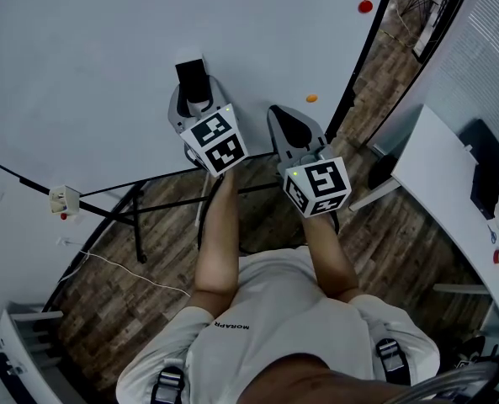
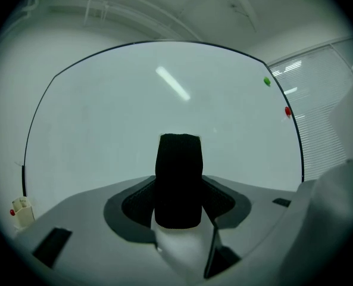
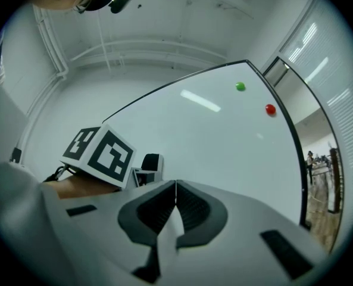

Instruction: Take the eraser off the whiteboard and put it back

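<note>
Up at the whiteboard (image 1: 81, 57), the black eraser (image 2: 177, 159) is clamped between the left gripper's (image 2: 177, 195) jaws. Over on the right gripper (image 3: 175, 210), the jaws are closed with nothing held.

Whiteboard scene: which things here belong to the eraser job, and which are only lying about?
Part of the job:
- eraser
- whiteboard
- left gripper, jaws closed on the eraser

Just lying about:
- red magnet
- green magnet
- white desk
- right gripper, shut and empty
</note>
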The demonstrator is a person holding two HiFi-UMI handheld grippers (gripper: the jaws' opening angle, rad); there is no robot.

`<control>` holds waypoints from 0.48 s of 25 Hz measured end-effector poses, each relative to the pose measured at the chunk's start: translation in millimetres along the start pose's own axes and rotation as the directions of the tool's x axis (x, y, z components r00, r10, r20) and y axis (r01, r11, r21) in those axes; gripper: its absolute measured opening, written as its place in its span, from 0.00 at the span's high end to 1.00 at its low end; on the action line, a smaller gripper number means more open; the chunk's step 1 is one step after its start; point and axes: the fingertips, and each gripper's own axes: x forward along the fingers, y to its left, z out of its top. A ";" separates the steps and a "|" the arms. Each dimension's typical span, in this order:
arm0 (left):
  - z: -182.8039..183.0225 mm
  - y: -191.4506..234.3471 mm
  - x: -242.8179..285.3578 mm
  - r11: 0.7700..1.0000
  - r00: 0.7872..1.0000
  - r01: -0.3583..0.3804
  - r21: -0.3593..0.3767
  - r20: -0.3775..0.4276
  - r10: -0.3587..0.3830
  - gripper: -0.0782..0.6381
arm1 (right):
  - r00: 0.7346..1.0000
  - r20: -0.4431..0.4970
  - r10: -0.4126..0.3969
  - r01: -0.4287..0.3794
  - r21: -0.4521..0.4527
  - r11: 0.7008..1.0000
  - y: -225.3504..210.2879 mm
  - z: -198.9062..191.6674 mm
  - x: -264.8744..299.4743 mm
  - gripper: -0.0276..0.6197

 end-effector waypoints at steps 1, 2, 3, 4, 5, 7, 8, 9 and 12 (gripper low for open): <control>0.4 0.4 -1.0 1.000 1.000 0.002 -0.003 -0.004 -0.002 0.58 | 1.000 -0.001 -0.002 0.002 0.000 1.000 0.3 0.0 -1.2 0.94; 1.0 0.9 -1.7 1.000 1.000 0.003 -0.005 -0.007 -0.003 0.58 | 1.000 -0.002 -0.004 0.004 0.001 1.000 0.6 0.1 -2.3 0.94; 1.5 1.5 -2.2 1.000 1.000 0.004 -0.006 -0.008 -0.004 0.58 | 1.000 -0.002 -0.006 0.006 0.002 1.000 0.6 0.2 -3.2 0.94; 1.7 2.0 -2.5 1.000 1.000 0.005 -0.007 -0.010 -0.005 0.58 | 1.000 -0.001 -0.009 0.009 0.002 1.000 0.5 0.4 -4.0 0.94; 1.7 2.5 -3.1 1.000 1.000 0.005 -0.009 -0.010 -0.005 0.58 | 1.000 0.001 -0.011 0.011 0.003 1.000 0.1 0.5 -4.8 0.94; 2.0 3.4 -6.3 1.000 1.000 0.002 -0.010 -0.010 -0.003 0.58 | 1.000 0.002 -0.016 0.016 0.002 1.000 -0.6 0.8 -6.4 0.94; 2.6 3.1 -8.7 1.000 1.000 0.002 -0.007 -0.007 -0.002 0.58 | 1.000 0.001 -0.018 0.018 0.001 1.000 -0.7 1.0 -7.2 0.94; 3.6 2.4 -11.2 1.000 1.000 0.002 -0.004 -0.003 -0.002 0.58 | 1.000 0.001 -0.018 0.018 0.000 1.000 -0.6 1.3 -7.7 0.94; 6.5 0.2 -17.5 1.000 1.000 0.010 0.000 0.007 -0.010 0.58 | 1.000 0.003 -0.016 0.016 0.004 1.000 0.9 1.7 -8.6 0.94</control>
